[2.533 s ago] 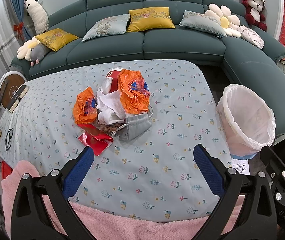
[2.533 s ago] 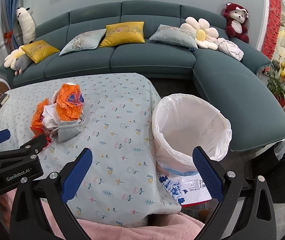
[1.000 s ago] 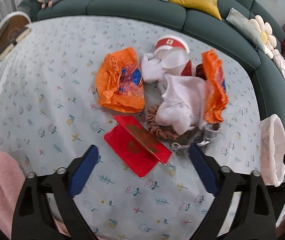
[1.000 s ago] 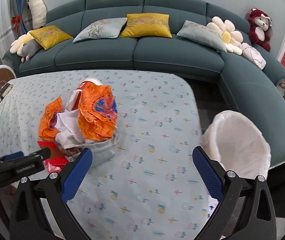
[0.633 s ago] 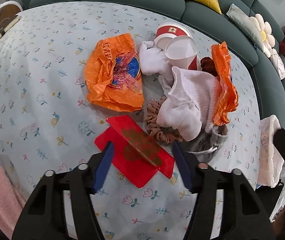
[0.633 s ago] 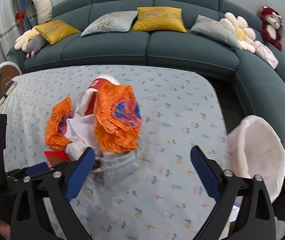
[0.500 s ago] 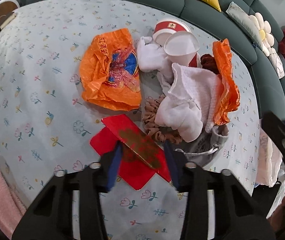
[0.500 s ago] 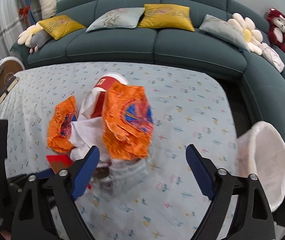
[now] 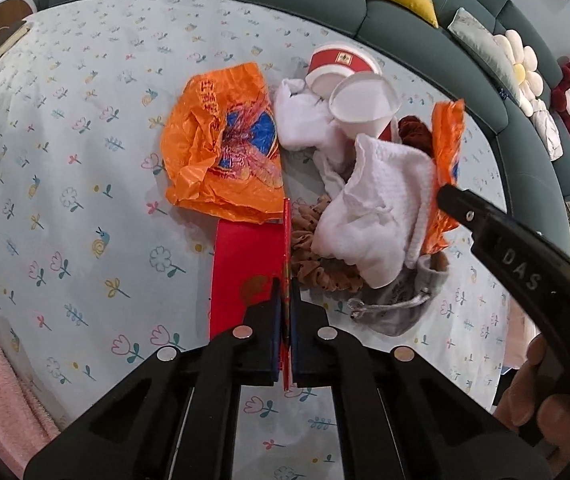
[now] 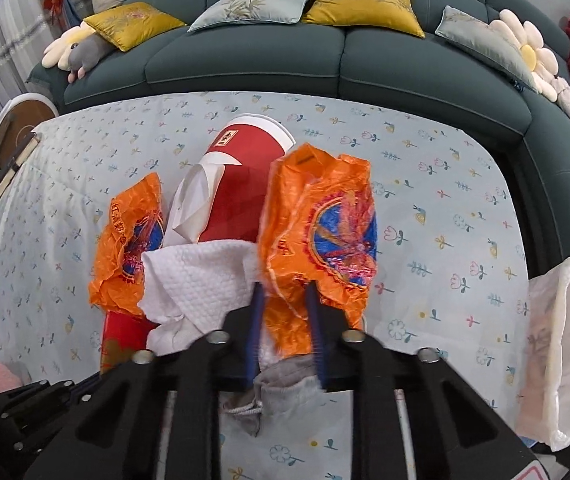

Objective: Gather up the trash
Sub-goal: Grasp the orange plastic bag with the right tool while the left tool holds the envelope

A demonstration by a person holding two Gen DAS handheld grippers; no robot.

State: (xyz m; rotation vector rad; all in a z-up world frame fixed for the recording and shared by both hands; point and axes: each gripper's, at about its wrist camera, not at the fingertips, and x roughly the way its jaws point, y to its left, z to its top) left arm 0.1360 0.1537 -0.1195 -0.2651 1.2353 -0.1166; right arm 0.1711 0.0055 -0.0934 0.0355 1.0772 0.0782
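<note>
Orange plastic bag, crumpled, printed with a blue and red round emblem, stands upright at the right of the trash pile on the flower-patterned surface. The right gripper has just been closing; its jaws now pinch the bag's lower edge. A second orange bag lies flat at the pile's left. The left gripper has its jaws clamped together on a red envelope, seen edge-on; another red envelope lies flat beneath. Between the bags lie a red paper cup on its side, white cloths, a brown scrunchie and a grey drawstring pouch. The white-lined trash bin stands beside the surface, cut off at the right edge of the right wrist view. The pouch is half hidden under the right gripper's body there. A fingertip shows behind the right gripper in the left wrist view.
</note>
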